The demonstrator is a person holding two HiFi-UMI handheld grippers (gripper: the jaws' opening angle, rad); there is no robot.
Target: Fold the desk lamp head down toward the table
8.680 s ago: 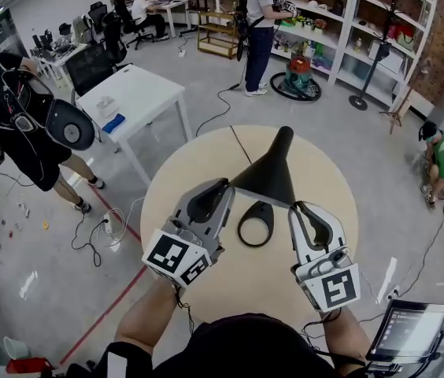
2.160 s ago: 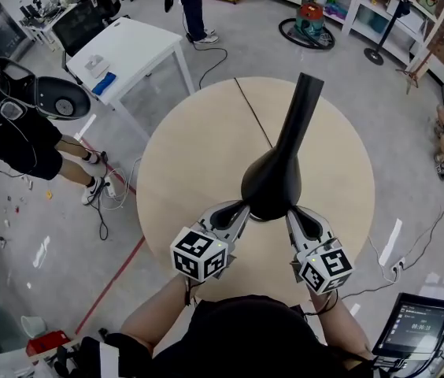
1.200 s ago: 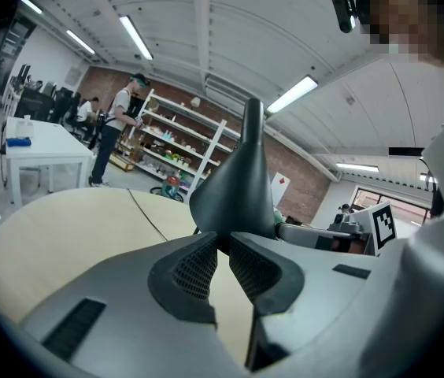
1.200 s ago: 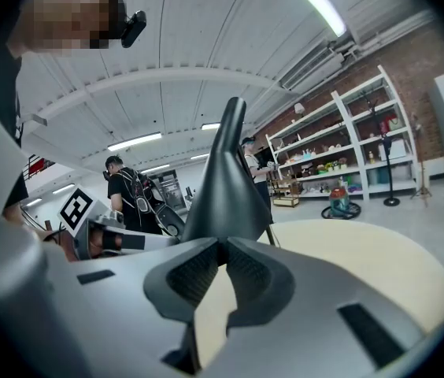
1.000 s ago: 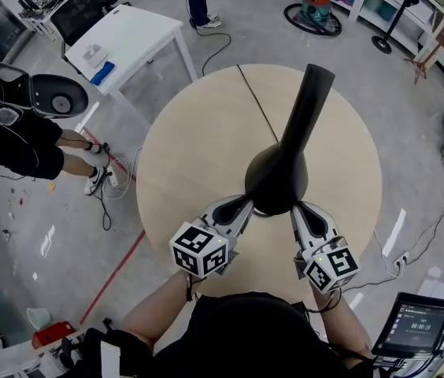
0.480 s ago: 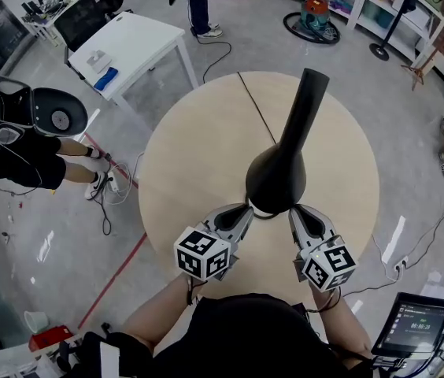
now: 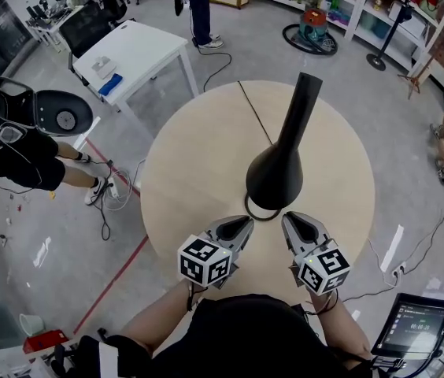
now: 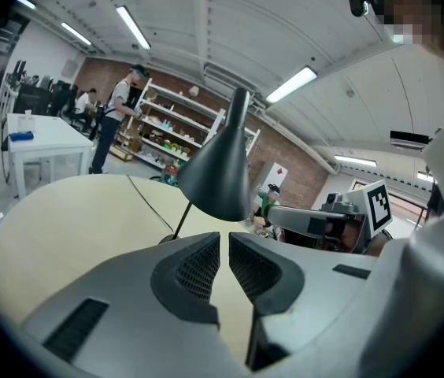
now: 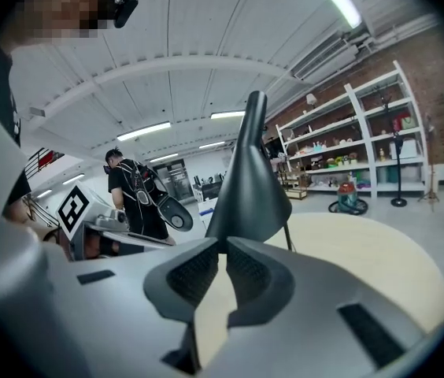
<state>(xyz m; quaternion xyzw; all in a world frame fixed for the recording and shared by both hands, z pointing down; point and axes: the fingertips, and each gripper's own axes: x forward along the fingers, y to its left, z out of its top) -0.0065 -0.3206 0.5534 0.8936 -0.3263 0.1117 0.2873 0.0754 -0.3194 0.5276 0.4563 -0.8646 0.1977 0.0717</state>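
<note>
My left gripper (image 7: 243, 224), right gripper (image 7: 288, 219): low by near table edge, jaws on both pressed together, nothing between them, neither touching lamp head (image 7: 275, 176). Just ahead, ring base (image 7: 250, 209) on round table (image 7: 183, 164). Head sits above base, wide mouth facing tabletop, neck slanting up and away. I judge fold done or nearly; maybe small final push left.
</note>
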